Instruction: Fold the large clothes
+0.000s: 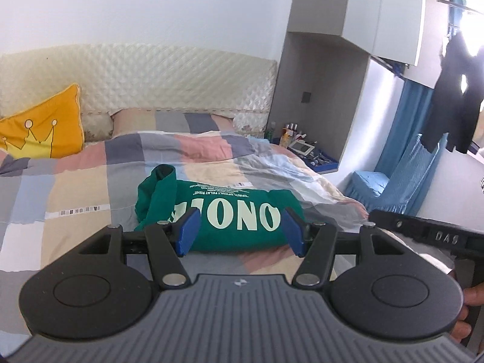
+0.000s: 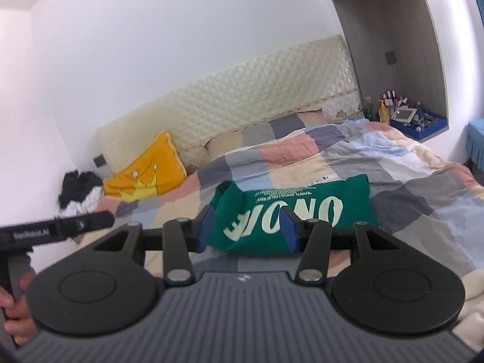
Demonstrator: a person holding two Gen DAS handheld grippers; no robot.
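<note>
A green garment (image 1: 224, 211) with pale lettering lies folded into a compact rectangle on the patchwork bedcover (image 1: 75, 199). In the left wrist view my left gripper (image 1: 240, 231) hovers above and in front of it, open, its blue pads (image 1: 189, 230) apart with nothing between them. In the right wrist view the same green garment (image 2: 302, 208) lies beyond my right gripper (image 2: 246, 231), which is also open and holds nothing. Each view shows the other gripper's black body at its edge, held by a hand.
A yellow crown cushion (image 1: 42, 127) leans on the quilted headboard (image 1: 169, 78). A bedside niche (image 2: 417, 121) holds bottles and a blue tray. A blue-covered chair (image 1: 393, 178) stands right of the bed. Dark clothes (image 2: 78, 193) lie in a heap by the wall.
</note>
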